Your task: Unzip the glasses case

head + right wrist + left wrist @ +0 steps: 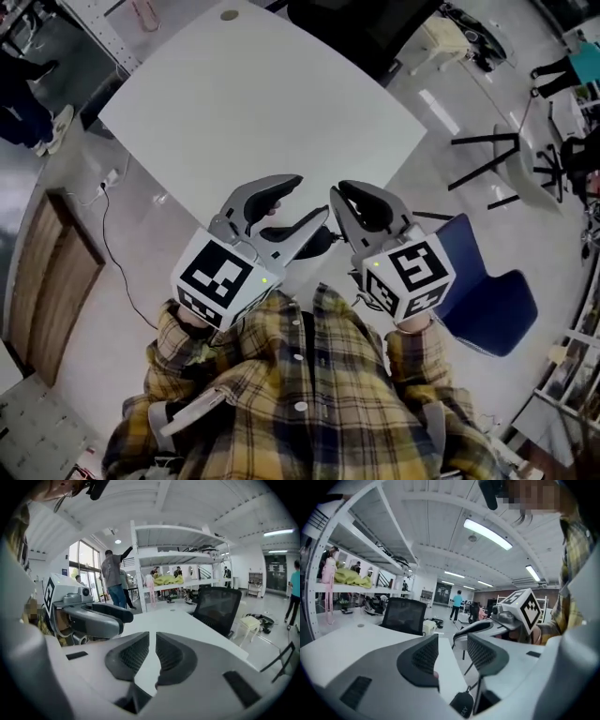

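- The left hand-held gripper (452, 645) has its jaws apart with nothing between the ribbed pads. Through the gap only the white bench (253, 84) shows.
- The right hand-held gripper (152, 641) has its jaws drawn nearly together, leaving a slim gap with nothing in it.
- Both are held high and close against the person's plaid shirt (309, 394), tips angled toward each other and near one another. This looks like a resting pose between actions, not a working one.
- The glasses case appears in none of the views, neither on the visible part of the bench nor in either gripper. Whether it lies out of frame cannot be told, so unzipping is judged not under way.
- A small dark tag on a cord (461, 706) hangs low at the base of the left jaws. What it belongs to is unclear.
- A dark office chair (218, 606) stands at the bench's far edge and a blue chair (487, 300) on the person's right, both well apart from the grippers.
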`<control>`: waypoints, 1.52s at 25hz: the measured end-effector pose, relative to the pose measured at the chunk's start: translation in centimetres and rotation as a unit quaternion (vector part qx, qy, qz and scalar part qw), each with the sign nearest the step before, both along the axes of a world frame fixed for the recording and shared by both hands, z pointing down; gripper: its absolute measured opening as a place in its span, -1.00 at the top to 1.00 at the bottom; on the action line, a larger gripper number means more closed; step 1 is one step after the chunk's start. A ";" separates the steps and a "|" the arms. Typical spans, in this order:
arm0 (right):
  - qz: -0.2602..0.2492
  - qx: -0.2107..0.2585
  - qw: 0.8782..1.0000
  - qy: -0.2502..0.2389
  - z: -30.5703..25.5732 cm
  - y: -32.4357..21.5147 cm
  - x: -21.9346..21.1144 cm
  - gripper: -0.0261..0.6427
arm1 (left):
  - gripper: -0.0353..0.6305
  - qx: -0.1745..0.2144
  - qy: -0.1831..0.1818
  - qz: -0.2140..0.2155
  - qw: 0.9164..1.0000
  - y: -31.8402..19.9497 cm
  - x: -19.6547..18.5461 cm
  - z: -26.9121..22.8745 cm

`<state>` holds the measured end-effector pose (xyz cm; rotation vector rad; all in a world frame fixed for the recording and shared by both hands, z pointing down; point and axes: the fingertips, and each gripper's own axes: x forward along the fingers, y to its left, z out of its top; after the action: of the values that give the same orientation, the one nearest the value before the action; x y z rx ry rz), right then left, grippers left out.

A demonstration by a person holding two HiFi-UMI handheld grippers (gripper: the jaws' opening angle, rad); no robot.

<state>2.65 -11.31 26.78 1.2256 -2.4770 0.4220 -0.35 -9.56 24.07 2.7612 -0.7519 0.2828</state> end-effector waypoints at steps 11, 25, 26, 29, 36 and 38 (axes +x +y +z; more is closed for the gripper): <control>0.042 0.085 0.993 -0.065 -7.7 1.4 -0.6 0.86 | 0.85 0.034 0.031 -0.074 0.996 0.5 -1.3 -6.2; 0.027 0.086 0.993 -0.078 -7.9 3.0 -0.8 0.92 | 0.87 0.043 0.028 -0.075 0.996 2.2 -1.0 -6.1; 0.026 0.086 0.993 -0.077 -7.9 3.0 -0.8 0.92 | 0.87 0.043 0.025 -0.074 0.996 2.3 -1.0 -6.0; 0.025 0.086 0.993 -0.077 -7.9 3.1 -0.8 0.92 | 0.87 0.047 0.030 -0.075 0.996 2.3 -1.0 -6.1; 0.024 0.082 0.994 -0.074 -7.8 3.2 -0.8 0.93 | 0.87 0.050 0.019 -0.069 0.996 2.5 -0.9 -5.8; 0.021 0.080 0.994 -0.071 -7.7 3.4 -1.0 0.93 | 0.87 0.048 0.020 -0.068 0.996 2.7 -0.9 -5.8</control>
<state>1.70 -7.94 19.05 1.3558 -2.6529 0.3363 -1.22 -6.83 18.25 2.7788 -0.9623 0.1672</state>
